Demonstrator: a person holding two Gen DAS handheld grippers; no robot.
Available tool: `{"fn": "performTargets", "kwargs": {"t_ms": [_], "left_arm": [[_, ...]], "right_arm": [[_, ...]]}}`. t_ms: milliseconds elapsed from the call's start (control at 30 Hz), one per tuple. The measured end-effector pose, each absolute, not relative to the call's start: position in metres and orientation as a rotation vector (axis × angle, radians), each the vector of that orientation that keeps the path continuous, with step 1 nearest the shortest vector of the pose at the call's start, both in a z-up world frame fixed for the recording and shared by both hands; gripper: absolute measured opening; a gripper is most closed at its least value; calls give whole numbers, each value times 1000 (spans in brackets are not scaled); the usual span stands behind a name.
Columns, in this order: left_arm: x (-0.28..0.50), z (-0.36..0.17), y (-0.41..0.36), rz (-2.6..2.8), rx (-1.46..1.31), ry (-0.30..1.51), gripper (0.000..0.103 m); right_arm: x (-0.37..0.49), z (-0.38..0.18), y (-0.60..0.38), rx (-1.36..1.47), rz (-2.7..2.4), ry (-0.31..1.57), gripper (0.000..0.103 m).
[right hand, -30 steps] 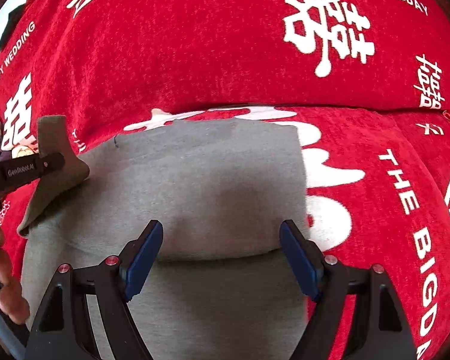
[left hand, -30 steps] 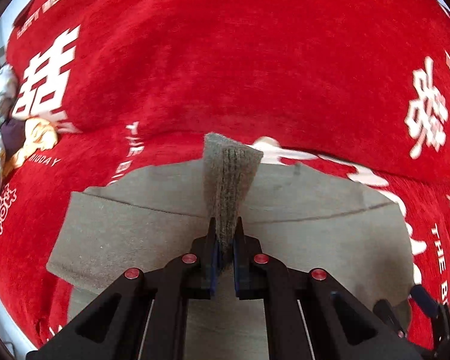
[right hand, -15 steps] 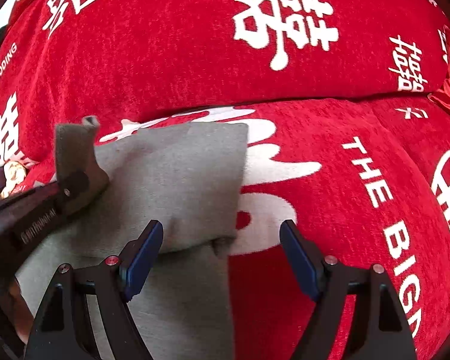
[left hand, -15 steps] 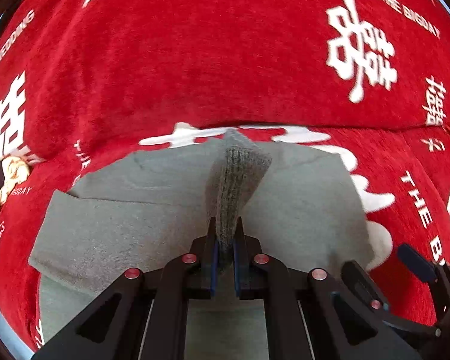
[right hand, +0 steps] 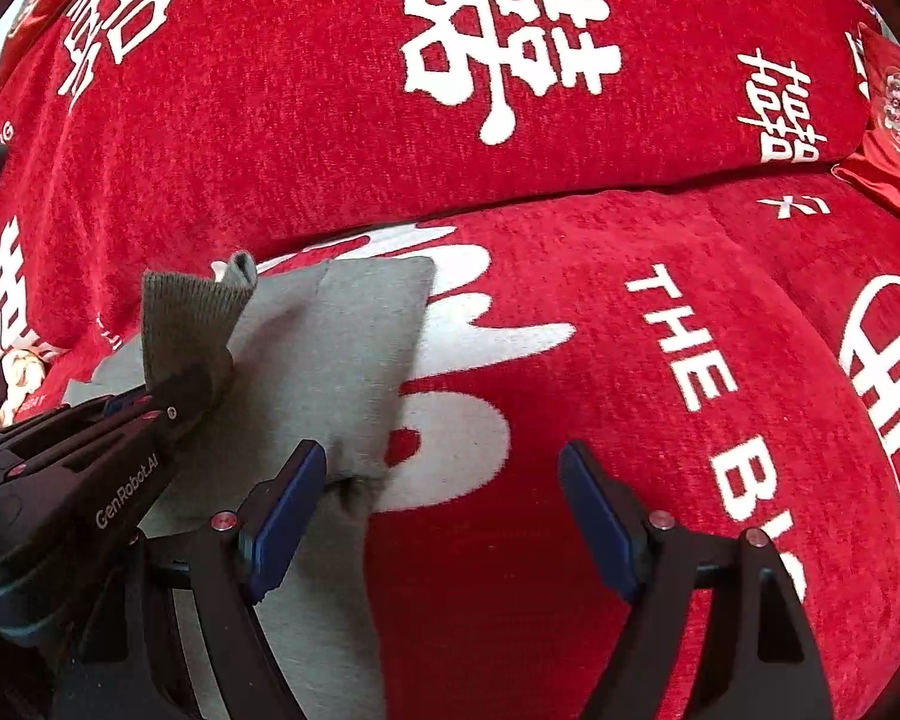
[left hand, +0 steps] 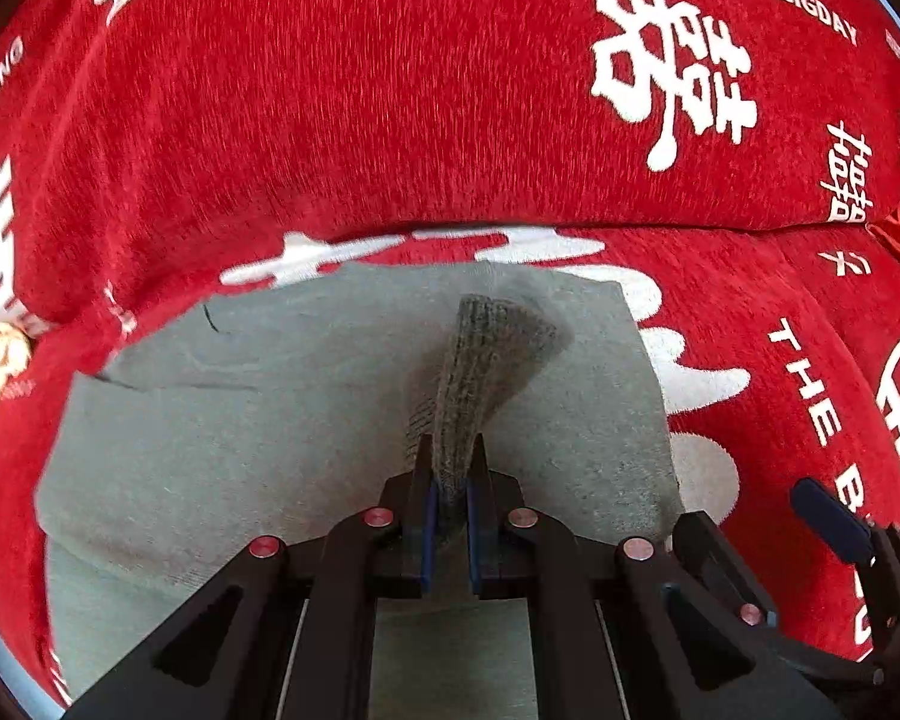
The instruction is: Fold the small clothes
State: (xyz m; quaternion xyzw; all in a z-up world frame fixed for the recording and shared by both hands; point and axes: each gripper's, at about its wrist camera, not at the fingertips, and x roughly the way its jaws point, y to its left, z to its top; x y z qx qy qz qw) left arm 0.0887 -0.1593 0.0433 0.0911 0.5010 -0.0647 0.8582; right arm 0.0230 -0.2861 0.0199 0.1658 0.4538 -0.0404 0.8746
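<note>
A grey knit garment (left hand: 258, 438) lies partly folded on the red sofa seat; it also shows in the right wrist view (right hand: 342, 372). My left gripper (left hand: 450, 498) is shut on the garment's ribbed cuff (left hand: 480, 372) and holds it raised over the folded body, near its right side. In the right wrist view the left gripper (right hand: 204, 384) shows at the left, still pinching the cuff (right hand: 186, 324). My right gripper (right hand: 444, 516) is open and empty, low beside the garment's right edge, its left fingertip (right hand: 288, 510) over that edge.
A red sofa cover (right hand: 630, 360) with white lettering covers the seat and the backrest (left hand: 390, 90). A red embroidered cushion (right hand: 894, 138) sits at the far right. Other bundled clothes (right hand: 6, 372) lie at the far left.
My left gripper has carried the cuff to the right across the garment, laying the sleeve over the body. My right gripper has moved right, off the garment to its right edge.
</note>
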Motion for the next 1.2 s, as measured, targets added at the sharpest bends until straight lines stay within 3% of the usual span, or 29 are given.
{"fn": "performTargets", "kwargs": {"t_ms": [333,367,400,467,900,1200], "left_arm": [[100,25,-142,-232,27,1171,10],[101,25,-141,-252,6,1177,23],[101,26,-139,-288,-33,1182,52],[101,30,-133,-321,-124,1177,90],[90,68,-66,-284,-141,1043,91],[94,51,2,-48,-68,1054,91]], "right_arm": [[20,20,-291,351,-86,951,83],[19,20,-292,352,-87,951,83],[18,20,-292,352,-88,951,83],[17,21,-292,349,-87,951,83],[10,35,-294,417,-21,921,83],[51,37,-240,488,148,950,83]]}}
